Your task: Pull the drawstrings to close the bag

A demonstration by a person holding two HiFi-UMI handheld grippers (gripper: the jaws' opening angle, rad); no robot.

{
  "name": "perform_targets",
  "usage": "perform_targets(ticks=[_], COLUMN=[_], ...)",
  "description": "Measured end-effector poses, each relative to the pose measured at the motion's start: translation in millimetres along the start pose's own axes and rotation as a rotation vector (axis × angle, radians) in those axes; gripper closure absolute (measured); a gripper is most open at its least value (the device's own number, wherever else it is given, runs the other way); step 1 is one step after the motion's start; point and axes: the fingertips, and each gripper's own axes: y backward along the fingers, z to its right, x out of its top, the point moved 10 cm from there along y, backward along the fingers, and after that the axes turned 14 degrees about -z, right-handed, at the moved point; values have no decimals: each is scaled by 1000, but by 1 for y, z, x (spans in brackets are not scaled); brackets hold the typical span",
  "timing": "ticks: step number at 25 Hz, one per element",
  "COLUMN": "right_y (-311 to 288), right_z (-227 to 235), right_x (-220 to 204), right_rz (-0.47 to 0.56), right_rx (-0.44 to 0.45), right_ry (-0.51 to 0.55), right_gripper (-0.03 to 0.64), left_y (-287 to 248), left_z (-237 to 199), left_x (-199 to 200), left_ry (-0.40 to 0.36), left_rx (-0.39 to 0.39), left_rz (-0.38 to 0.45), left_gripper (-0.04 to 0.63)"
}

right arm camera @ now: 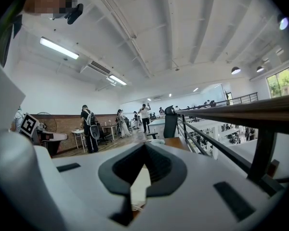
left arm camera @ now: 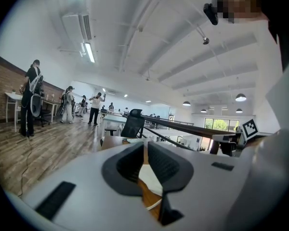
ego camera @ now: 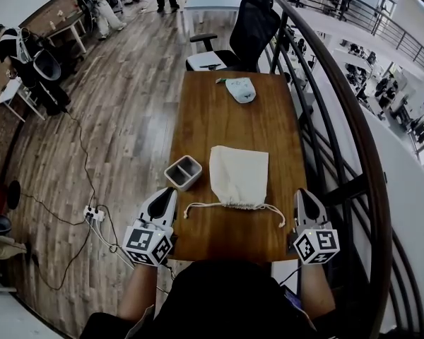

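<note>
While our left claw and right claw are closed and empty, we judge the limp cream cloth bag light; grip its white cord ends.

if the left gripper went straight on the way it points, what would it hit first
Probably the small grey bin, which sits just ahead of the left gripper near the table's left edge. Its height over the table is unclear, so it might pass above the bin.

Bag: matt off-white cloth, cord drawstrings. Table: smooth brown wood, slight sheen. Small tray: grey plastic.
</note>
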Motion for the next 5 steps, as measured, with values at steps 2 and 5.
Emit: perform_targets(ticks=[2, 5], right_y=[-2, -6], right_z=[1, 3], right_x=[-2, -4], right_rz=[-3, -8], right_rx=[0, 3], right_ry=[-1, 0], right_gripper=[624, 624], left_y=[-2, -4], left_z=[0, 0], left_x=[-1, -3], left_ry=[-3, -4], left_rx=[-2, -3], left_rz=[-3, -5], left_gripper=[558, 558])
